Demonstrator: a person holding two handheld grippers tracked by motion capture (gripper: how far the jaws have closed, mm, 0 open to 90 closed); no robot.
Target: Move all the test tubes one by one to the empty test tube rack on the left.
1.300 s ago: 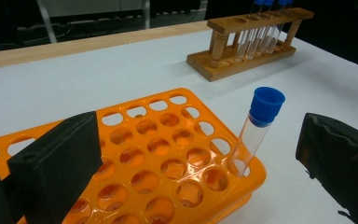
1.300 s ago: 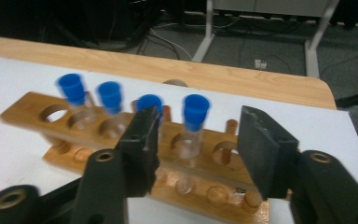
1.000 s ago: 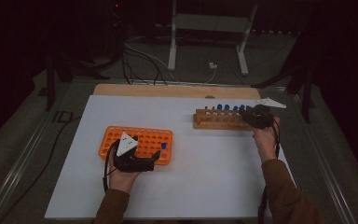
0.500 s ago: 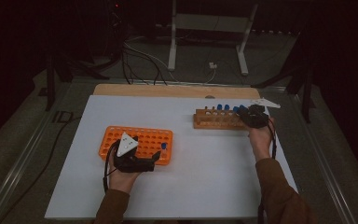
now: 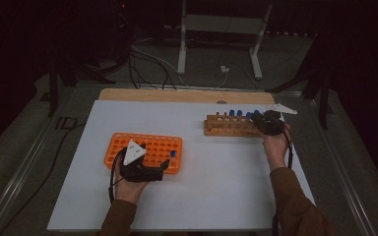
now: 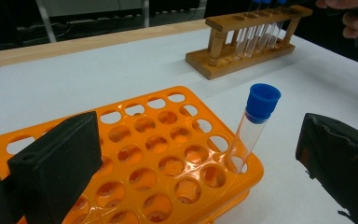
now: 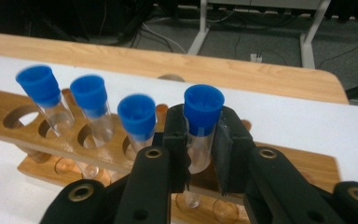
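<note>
Blue caps everywhere, and the one that matters is on the test tube (image 7: pixel 199 135) that the right gripper (image 7: pixel 200 154) has just closed its jaws on, pads clamped on the glass right under the cap. That tube is still sitting in the wooden rack (image 5: pixel 226 129), at about 1 o'clock on the white table (image 5: pixel 216 196) in the high view, rightmost of the four capped tubes there.

My take on doing this bit well: pull straight up along the tube's own axis until the bottom clears both wooden shelves, no tilting early, or the glass will bind in the hole and drag the rack along. The grip sits high, so I'd guess the tube could swing a bit once free; go slow on the carry.

Left gripper (image 5: pixel 150 172) is at around 7 o'clock, jaws wide open with nothing in them, parked at the near edge of the orange rack (image 6: pixel 168 158). That rack already has one capped tube (image 6: pixel 254 126) standing in a corner hole, so I'd say the next one goes in a hole beside it.

The gripped tube itself: clear glass, slim, looks empty, with a flared blue plastic cap (image 7: pixel 203 102) wider than the body
</note>
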